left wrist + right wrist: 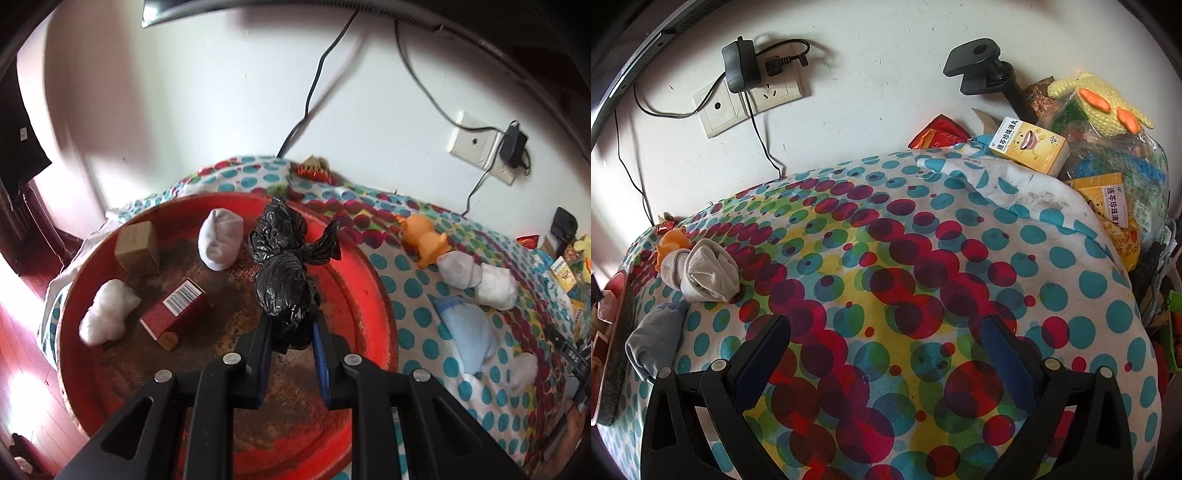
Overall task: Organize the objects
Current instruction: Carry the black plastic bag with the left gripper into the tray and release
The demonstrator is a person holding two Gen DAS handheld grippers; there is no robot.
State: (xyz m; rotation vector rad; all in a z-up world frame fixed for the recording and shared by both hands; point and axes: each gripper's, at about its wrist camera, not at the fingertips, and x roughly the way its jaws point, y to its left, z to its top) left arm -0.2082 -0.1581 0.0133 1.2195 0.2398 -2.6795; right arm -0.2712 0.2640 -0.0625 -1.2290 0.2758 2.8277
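1. The left gripper (289,328) clamped the crinkled, glossy black plastic bag bundle (284,266), its lower end pinched between both fingers.
2. The knotted bundle stretched lengthwise away from the fingers, above the round red rusty metal tray (373,295), towards its far rim.
3. The right gripper (886,332) hung wide and empty over the polka-dot fabric cover (923,240).

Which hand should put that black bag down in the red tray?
The left. Its claw is already shut on the black plastic bag and hangs right above the red tray. The right claw is open and empty over the dotted cloth, with the tray only at the edge of its view.
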